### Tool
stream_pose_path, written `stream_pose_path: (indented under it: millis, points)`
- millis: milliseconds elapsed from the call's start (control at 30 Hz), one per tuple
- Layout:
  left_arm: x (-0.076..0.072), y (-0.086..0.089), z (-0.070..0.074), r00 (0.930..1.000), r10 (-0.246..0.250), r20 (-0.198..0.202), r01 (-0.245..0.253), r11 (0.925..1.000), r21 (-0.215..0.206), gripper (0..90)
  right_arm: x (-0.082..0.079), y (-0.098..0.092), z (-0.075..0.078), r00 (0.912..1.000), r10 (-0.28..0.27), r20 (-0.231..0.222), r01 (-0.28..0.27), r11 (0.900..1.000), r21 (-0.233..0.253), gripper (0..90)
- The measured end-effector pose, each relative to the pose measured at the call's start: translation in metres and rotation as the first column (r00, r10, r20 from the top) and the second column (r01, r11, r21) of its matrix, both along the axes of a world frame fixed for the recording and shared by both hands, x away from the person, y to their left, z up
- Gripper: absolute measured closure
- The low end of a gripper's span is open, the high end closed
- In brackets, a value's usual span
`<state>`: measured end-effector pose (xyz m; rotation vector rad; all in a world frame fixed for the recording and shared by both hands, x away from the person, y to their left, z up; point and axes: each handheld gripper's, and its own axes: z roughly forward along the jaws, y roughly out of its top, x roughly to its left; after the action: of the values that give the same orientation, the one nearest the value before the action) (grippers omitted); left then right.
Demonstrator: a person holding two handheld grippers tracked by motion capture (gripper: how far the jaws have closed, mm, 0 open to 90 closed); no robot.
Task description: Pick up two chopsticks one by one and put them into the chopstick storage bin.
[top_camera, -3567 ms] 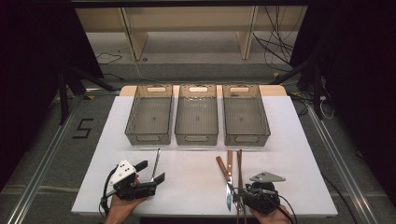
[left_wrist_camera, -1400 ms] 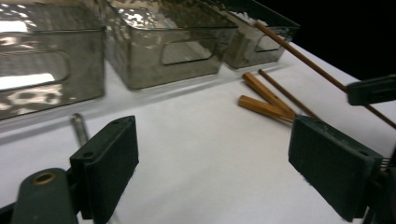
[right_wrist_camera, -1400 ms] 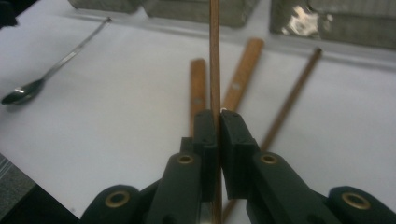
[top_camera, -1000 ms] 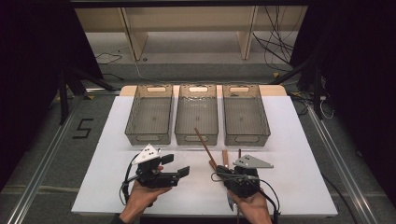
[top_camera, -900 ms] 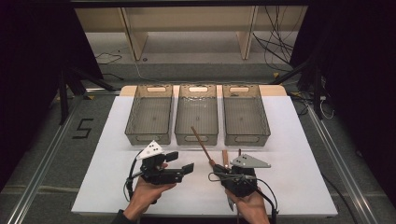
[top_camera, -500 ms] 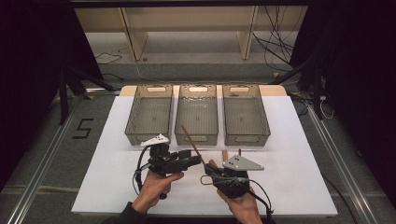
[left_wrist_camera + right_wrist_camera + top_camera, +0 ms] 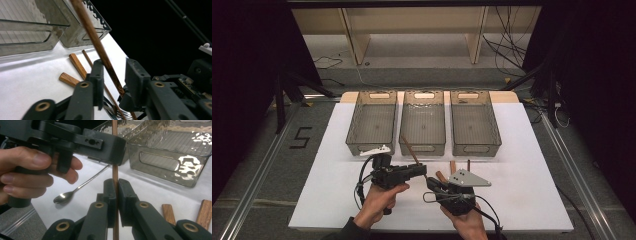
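Note:
My right gripper [image 7: 432, 183] is shut on a thin brown chopstick [image 7: 410, 149], which slants up and to the left over the white table. In the right gripper view the jaws [image 7: 115, 185] pinch the chopstick [image 7: 114, 171] upright. My left gripper [image 7: 421, 170] reaches in from the left, open, with its jaws on either side of the chopstick just above the right gripper. The left gripper view has the chopstick [image 7: 98, 45] crossing the gap of that gripper [image 7: 113, 68], close to the left jaw. Two wooden handles [image 7: 78, 65] lie on the table beyond.
Three clear grey bins [image 7: 371, 141] [image 7: 423, 146] [image 7: 475, 147] stand in a row at the back of the white table [image 7: 532, 175]. A metal spoon [image 7: 75, 190] lies under the left hand. More wooden-handled utensils [image 7: 452, 166] lie in front of the bins.
The left gripper has moved right and brought its open jaws around the chopstick. The right gripper has shifted slightly left, tilting the chopstick further to the left.

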<state>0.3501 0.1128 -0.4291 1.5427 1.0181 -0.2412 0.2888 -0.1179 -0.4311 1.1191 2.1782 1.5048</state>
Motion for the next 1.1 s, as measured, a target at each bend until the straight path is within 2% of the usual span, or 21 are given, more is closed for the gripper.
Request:
stream_pose_path:
  millis: [33,133,167,300,333,367,433,467,500,533,567,633,767,833,867,900,933,967,1000,1067,1100]
  points:
    - [0.000,0.000,0.000,1.0000,0.000,0.000,0.000,1.0000,0.000,70.6,0.000,0.000,0.000,1.0000,0.000,-0.001,0.000,1.000,0.002,85.8]
    - [0.002,0.002,-0.003,0.9999,-0.008,-0.014,0.008,0.9990,-0.044,76.7,-0.001,0.000,-0.001,1.0000,0.004,-0.001,-0.004,1.000,0.009,85.7]
    - [0.002,0.002,-0.003,0.9999,-0.008,-0.014,0.008,0.9990,-0.044,78.1,-0.001,0.000,-0.001,1.0000,0.006,0.002,-0.006,1.000,0.010,85.7]
    - [0.001,0.003,-0.003,0.9990,-0.036,-0.024,0.034,0.9947,-0.097,82.2,-0.001,0.000,-0.002,0.9999,0.015,0.004,-0.015,1.000,0.019,85.2]
    - [0.001,0.003,-0.002,0.9988,-0.042,-0.024,0.040,0.9943,-0.099,83.7,-0.001,0.000,-0.003,0.9998,0.021,0.006,-0.021,0.999,0.026,84.7]
    - [0.000,0.003,-0.001,0.9989,-0.044,-0.014,0.042,0.9945,-0.096,84.0,-0.002,0.000,-0.003,0.9997,0.021,0.009,-0.021,0.999,0.030,83.3]
    - [-0.001,0.004,0.001,0.9989,-0.047,-0.003,0.047,0.9942,-0.097,84.2,-0.002,-0.003,-0.003,0.9994,0.032,0.008,-0.033,0.998,0.047,73.4]
    - [-0.001,0.005,0.002,0.9988,-0.049,0.001,0.049,0.9940,-0.098,84.2,-0.002,-0.003,-0.003,0.9994,0.032,0.008,-0.033,0.998,0.047,73.4]
    - [-0.001,0.006,0.004,0.9988,-0.049,0.007,0.050,0.9939,-0.099,84.2,-0.002,-0.005,-0.003,0.9992,0.040,0.009,-0.041,0.998,0.051,69.5]
    - [0.000,0.008,0.006,0.9988,-0.047,0.016,0.048,0.9948,-0.090,84.3,-0.002,-0.010,-0.002,0.9989,0.045,0.010,-0.046,0.996,0.070,60.9]
    - [0.000,0.010,0.008,0.9987,-0.043,0.027,0.045,0.9957,-0.080,84.3,-0.003,-0.014,-0.001,0.9989,0.046,0.012,-0.047,0.996,0.078,56.8]
    - [0.004,0.021,0.014,0.9985,-0.026,0.048,0.030,0.9968,-0.074,84.2,-0.003,-0.022,0.000,0.9991,0.040,0.015,-0.041,0.995,0.088,52.1]
    - [0.012,0.034,0.022,0.9982,-0.009,0.060,0.012,0.9984,-0.055,84.3,-0.003,-0.035,0.000,0.9997,0.013,0.022,-0.014,0.997,0.074,45.6]
    - [0.018,0.042,0.028,0.9970,0.009,0.077,-0.007,0.9999,-0.014,84.2,-0.003,-0.046,-0.001,0.9998,-0.011,0.014,0.010,0.997,0.071,42.1]
    - [0.021,0.045,0.032,0.9964,0.018,0.083,-0.019,0.9998,0.006,84.3,-0.003,-0.056,-0.002,0.9989,-0.046,0.005,0.045,0.998,0.045,38.8]
    - [0.023,0.048,0.036,0.9952,0.023,0.095,-0.027,0.9991,0.033,84.2,-0.004,-0.060,-0.003,0.9975,-0.068,0.017,0.068,0.997,0.024,37.6]
    - [0.029,0.054,0.045,0.9926,0.033,0.117,-0.043,0.9957,0.081,84.2,-0.004,-0.064,-0.004,0.9955,-0.092,0.022,0.092,0.996,0.002,36.1]
    - [0.029,0.054,0.045,0.9926,0.033,0.117,-0.043,0.9957,0.081,84.2,-0.004,-0.064,-0.004,0.9955,-0.092,0.022,0.092,0.996,0.002,36.1]
    - [0.032,0.057,0.049,0.9914,0.037,0.125,-0.049,0.9939,0.099,84.2,-0.006,-0.071,-0.007,0.9923,-0.123,0.013,0.124,0.992,-0.018,33.6]
    - [0.039,0.063,0.057,0.9893,0.048,0.138,-0.067,0.9891,0.131,84.2,-0.006,-0.074,-0.008,0.9907,-0.135,0.013,0.136,0.990,-0.025,32.7]
    - [0.044,0.066,0.061,0.9887,0.053,0.140,-0.073,0.9864,0.147,84.2,-0.007,-0.077,-0.010,0.9877,-0.156,0.006,0.156,0.987,-0.045,29.1]
